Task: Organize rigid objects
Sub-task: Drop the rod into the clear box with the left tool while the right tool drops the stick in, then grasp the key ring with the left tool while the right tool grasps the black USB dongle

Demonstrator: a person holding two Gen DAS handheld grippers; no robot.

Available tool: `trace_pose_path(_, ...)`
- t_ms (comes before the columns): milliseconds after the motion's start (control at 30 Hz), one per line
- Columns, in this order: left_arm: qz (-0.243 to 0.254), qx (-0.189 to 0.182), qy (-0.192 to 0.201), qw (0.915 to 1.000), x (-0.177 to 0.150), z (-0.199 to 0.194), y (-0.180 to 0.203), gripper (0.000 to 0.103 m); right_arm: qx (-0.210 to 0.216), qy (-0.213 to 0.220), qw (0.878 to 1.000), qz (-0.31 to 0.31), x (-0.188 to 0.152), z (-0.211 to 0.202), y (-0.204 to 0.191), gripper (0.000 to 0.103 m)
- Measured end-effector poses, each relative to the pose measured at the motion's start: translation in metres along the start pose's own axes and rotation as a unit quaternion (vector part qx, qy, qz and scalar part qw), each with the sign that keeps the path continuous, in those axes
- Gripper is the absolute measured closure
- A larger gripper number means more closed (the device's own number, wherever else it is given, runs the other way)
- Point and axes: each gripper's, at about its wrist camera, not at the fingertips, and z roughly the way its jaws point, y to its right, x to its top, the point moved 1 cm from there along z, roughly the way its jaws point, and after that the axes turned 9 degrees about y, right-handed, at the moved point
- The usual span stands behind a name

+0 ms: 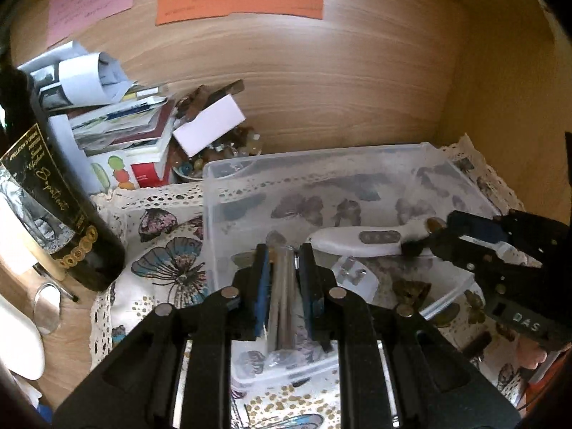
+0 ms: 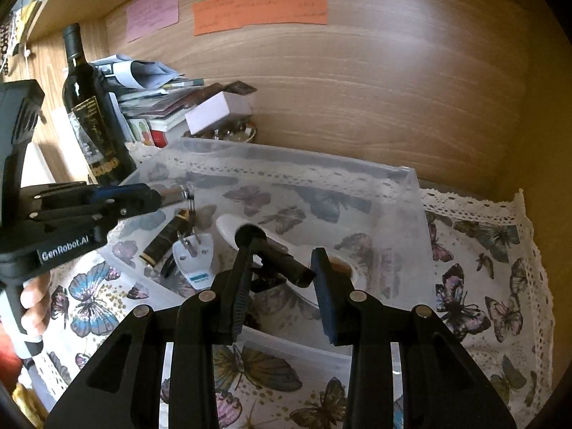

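Pinching metal tube (image 1: 282,286) between blue pads, left gripper (image 1: 282,268) is reaching level over near-left corner of clear bin (image 1: 228,193); tube tip is pointing forward over bin floor. Right gripper (image 2: 279,268) is angling down into bin from right, fingers spread, black knobbed piece (image 2: 275,250) lying between them, contact unclear. White handheld device (image 1: 361,241) is lying on bin floor, white plug (image 2: 195,254) and black-gold tube (image 2: 166,239) just beside. Bin is sitting on butterfly cloth (image 2: 482,286); wine bottle (image 2: 91,114) is standing upright at left.
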Motion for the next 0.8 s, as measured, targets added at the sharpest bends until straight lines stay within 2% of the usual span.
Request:
trace_pose_path(33, 0.003, -0.001, 0.001, 1.0000, 0.000, -0.001, 0.001, 0.088, -0.002, -0.001, 1.000, 0.000, 0.000, 0.001, 0.001, 0.071)
trace_pose_path(233, 0.013, 0.002, 0.012, 0.9998, 0.002, -0.015, 0.008, 0.071, -0.014, -0.002, 1.000, 0.002, 0.000, -0.001, 0.001, 0.061)
trace_pose_path(300, 0.013, 0.001, 0.020, 0.9997, 0.004, -0.024, 0.008, 0.065, -0.017, 0.005, 1.000, -0.001, 0.000, -0.008, -0.001, 0.060)
trace_pose_path(400, 0.013, 0.001, 0.036, 0.9993, 0.004, -0.040, 0.008, 0.048, -0.024, 0.021, 0.999, -0.008, 0.000, -0.022, -0.005, 0.055)
trace_pose_path(467, 0.012, 0.003, 0.047, 0.9988, 0.001, -0.053, 0.007, 0.031, -0.024, 0.032, 0.999, -0.008, 0.000, -0.032, -0.007, 0.046)
trace_pose_path(567, 0.008, 0.003, 0.052, 0.9986, -0.006, -0.064, 0.008, 0.014, -0.027, 0.047, 0.998, -0.008, -0.004, -0.048, -0.009, 0.039)
trace_pose_path(667, 0.013, 0.007, 0.049, 0.9987, -0.016, -0.073, 0.010, 0.008, -0.028, 0.054, 0.998, -0.004, -0.011, -0.061, -0.010, 0.030)
trace_pose_path(800, 0.029, -0.002, 0.023, 0.9993, -0.038, -0.077, 0.019, 0.007, -0.037, 0.052, 0.998, -0.002, -0.025, -0.073, -0.009, 0.028)
